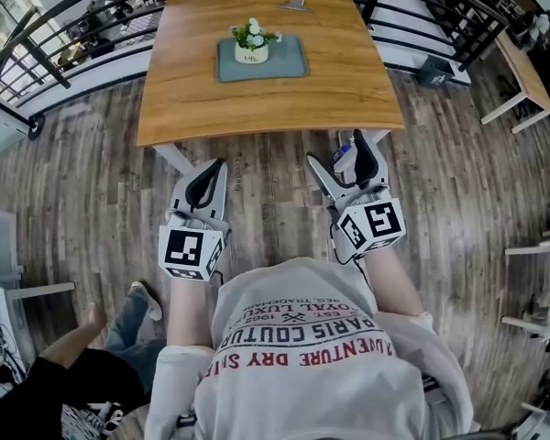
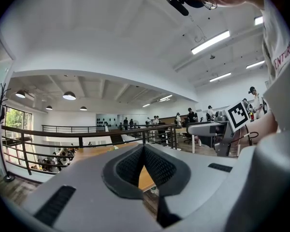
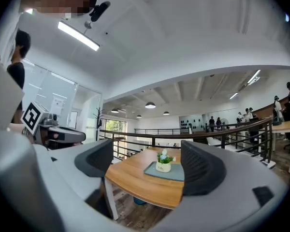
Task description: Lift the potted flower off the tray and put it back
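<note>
A small white pot of green and white flowers (image 1: 251, 42) stands upright on a grey-blue tray (image 1: 289, 62), toward the far middle of a wooden table (image 1: 257, 99). Both grippers are held short of the table's near edge, well away from the pot. My left gripper (image 1: 217, 166) is shut, its dark pads (image 2: 130, 166) pressed together with nothing between them. My right gripper (image 1: 339, 154) is open and empty. In the right gripper view, the pot (image 3: 163, 164) and tray (image 3: 176, 173) show far off between the spread pads (image 3: 97, 159).
A small metal clip-like object (image 1: 295, 5) lies at the table's far edge. A black railing (image 1: 64, 35) runs behind and beside the table. A dark bin (image 1: 435, 70) and another table (image 1: 524, 62) stand at the right. A person's legs (image 1: 128, 324) are at lower left.
</note>
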Motion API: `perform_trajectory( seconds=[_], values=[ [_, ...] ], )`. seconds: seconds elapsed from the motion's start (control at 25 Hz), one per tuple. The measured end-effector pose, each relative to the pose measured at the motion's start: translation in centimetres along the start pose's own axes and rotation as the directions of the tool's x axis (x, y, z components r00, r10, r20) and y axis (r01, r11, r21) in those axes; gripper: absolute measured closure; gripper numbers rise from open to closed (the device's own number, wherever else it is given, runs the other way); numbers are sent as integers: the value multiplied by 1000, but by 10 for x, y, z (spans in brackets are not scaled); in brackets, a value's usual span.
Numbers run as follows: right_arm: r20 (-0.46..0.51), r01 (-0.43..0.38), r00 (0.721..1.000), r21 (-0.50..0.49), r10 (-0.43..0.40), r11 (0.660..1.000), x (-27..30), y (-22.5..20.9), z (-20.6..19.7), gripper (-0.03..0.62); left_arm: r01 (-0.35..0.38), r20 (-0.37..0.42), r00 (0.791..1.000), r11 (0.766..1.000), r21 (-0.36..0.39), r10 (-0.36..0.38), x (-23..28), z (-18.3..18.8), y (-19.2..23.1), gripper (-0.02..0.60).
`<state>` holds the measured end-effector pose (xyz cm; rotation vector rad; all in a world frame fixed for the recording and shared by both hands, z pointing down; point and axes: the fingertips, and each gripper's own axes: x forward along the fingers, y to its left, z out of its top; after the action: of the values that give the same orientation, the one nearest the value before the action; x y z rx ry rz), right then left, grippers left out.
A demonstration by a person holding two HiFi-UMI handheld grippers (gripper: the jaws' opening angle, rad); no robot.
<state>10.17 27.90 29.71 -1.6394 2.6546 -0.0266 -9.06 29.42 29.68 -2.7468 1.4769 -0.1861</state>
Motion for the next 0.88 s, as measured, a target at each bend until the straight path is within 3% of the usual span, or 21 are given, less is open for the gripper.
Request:
perform_trajectory(
  seconds=[0.2,0.52,0.88],
  values=[
    [-13,25,1000,-33,-26,999,11,-5,-1,151,-11,-2,1000,1000,-6,11,1,-5,10,569],
    [-65,-29,997,-2,29,1000,51,-18,-26,151,-45,-34,998,999,-21,44,28,-21,30,569],
    [-106,-102,988,67,109,993,168,-77,-49,151,-126,-71,990,992,-16,125,117,-30,89,569]
  ],
)
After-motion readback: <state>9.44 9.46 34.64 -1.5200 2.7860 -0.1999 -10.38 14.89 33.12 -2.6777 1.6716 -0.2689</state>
